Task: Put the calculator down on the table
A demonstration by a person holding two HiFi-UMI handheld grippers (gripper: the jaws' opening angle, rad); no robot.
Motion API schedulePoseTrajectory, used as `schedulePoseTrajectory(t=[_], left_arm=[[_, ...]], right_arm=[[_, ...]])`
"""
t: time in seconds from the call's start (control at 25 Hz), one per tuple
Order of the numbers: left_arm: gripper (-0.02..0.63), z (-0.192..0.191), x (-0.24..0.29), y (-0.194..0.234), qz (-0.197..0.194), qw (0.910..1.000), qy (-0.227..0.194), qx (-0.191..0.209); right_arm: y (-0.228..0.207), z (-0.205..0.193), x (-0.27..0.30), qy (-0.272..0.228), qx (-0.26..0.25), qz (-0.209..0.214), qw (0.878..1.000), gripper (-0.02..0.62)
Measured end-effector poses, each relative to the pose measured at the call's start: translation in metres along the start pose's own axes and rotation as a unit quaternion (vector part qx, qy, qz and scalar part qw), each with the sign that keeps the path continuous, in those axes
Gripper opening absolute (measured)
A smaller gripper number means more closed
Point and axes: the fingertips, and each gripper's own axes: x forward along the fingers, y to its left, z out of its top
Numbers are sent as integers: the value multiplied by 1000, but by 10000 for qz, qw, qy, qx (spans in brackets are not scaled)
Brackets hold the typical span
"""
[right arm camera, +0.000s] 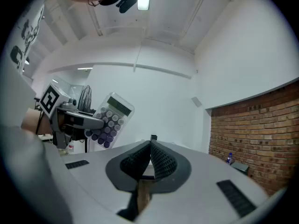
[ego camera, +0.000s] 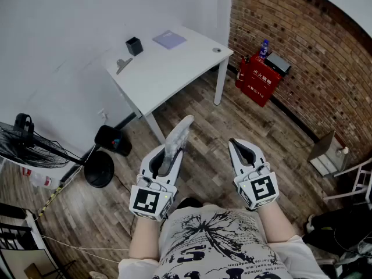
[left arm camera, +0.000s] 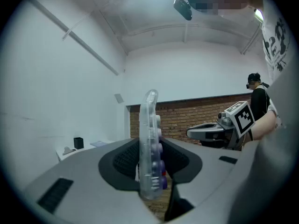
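The calculator (ego camera: 178,137) is clear plastic with purple keys. My left gripper (ego camera: 167,153) is shut on its lower end and holds it in the air over the wooden floor, pointing toward the white table (ego camera: 174,68). In the left gripper view the calculator (left arm camera: 150,139) stands edge-on between the dark pads (left arm camera: 122,160). My right gripper (ego camera: 237,146) hovers beside it on the right, shut with nothing in it. The right gripper view shows its pads (right arm camera: 161,160) meeting at the tip, with the calculator (right arm camera: 109,120) off to the left.
On the table are a black cup (ego camera: 134,45), a purple sheet (ego camera: 169,39) and a small grey object (ego camera: 122,65). A red box (ego camera: 257,78) stands against the brick wall at right. A black fan (ego camera: 35,145) and its base (ego camera: 99,168) are at left.
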Motion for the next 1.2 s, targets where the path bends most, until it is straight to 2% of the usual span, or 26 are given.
schedulePoseTrajectory(t=[0.48, 0.72, 1.0, 1.2], left_arm=[[138, 0, 18, -3, 59, 9999, 44, -69], [138, -12, 39, 7, 176, 9993, 240, -220], [138, -28, 94, 52, 229, 9984, 375, -344], [138, -28, 154, 108, 124, 9979, 274, -567]], right_arm=[[-21, -9, 3, 88, 129, -69, 9999, 14], [-42, -26, 23, 227, 432, -64, 9988, 14], [-79, -44, 86, 387, 462, -46, 9982, 15], [-112, -53, 161, 542, 444, -100, 9975, 15]])
